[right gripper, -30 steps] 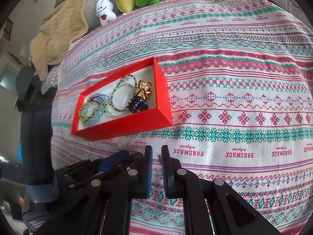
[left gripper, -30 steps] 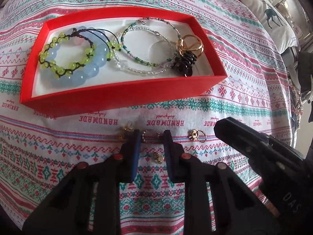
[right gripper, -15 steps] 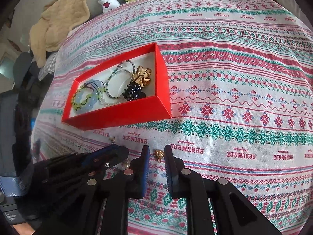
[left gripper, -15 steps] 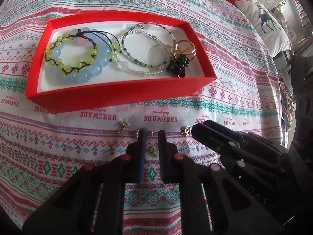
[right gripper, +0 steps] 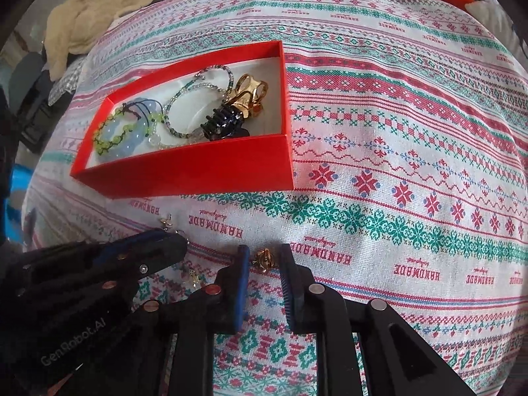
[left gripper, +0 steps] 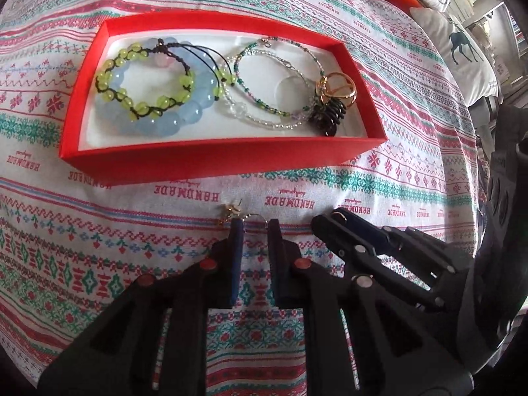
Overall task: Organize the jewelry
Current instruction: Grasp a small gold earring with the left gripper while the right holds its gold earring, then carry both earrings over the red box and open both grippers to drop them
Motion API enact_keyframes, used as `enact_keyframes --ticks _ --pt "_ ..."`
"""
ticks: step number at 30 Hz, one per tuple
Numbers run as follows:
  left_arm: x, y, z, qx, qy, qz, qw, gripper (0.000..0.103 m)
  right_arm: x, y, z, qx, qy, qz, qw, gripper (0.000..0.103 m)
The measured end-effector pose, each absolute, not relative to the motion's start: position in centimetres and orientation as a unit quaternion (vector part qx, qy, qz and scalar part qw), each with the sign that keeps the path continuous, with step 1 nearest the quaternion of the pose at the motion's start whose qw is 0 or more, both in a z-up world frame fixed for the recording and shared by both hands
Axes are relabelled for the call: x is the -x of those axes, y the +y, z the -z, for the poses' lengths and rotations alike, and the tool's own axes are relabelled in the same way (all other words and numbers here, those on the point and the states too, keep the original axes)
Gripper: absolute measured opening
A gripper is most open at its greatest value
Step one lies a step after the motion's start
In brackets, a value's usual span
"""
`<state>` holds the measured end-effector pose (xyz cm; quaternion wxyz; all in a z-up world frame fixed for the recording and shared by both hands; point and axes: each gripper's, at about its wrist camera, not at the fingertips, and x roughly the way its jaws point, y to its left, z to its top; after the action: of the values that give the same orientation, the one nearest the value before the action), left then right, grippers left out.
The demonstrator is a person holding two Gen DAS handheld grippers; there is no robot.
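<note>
My left gripper (left gripper: 254, 227) has opened a bit vs 0.5 s ago, jaws apart over a thin wire hoop earring (left gripper: 253, 216) on the patterned bedspread (left gripper: 412, 151). My right gripper (right gripper: 264, 257) also spread wider, now straddling a small gold ring (right gripper: 264, 260), not clamped. R cam alone shows that ring btwn the pads; L cam alone shows a gold charm earring (left gripper: 229, 212) just left. Beyond, red cardboard jewelry box (left gripper: 204, 161) w/ bracelets.
</note>
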<state>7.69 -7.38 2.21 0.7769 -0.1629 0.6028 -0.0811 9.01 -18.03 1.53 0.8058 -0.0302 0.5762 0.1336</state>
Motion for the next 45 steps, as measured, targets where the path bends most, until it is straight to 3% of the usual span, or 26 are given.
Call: enact_keyframes --ticks 12,27,30,45 --pt "-7.8 -7.6 -1.9 0.163 0.606 0.084 0.774 0.025 -8.1 -19.8 -3.8 -0.030 0.545 -0.148 0.824 0.014" --pt "-8.2 -9.1 -1.2 0.109 0.592 0.075 0.795 0.025 -7.6 -22.1 -5.3 -0.066 0.534 -0.153 0.829 0.015" --pt "-8.2 -9.0 -1.3 0.109 0.591 0.077 0.795 0.021 -7.5 -22.0 -5.4 -0.067 0.533 -0.155 0.829 0.014" --pt "-7.1 -8.6 -3.0 0.123 0.582 0.094 0.798 0.020 -7.5 -22.8 -5.7 -0.074 0.529 -0.152 0.832 0.015"
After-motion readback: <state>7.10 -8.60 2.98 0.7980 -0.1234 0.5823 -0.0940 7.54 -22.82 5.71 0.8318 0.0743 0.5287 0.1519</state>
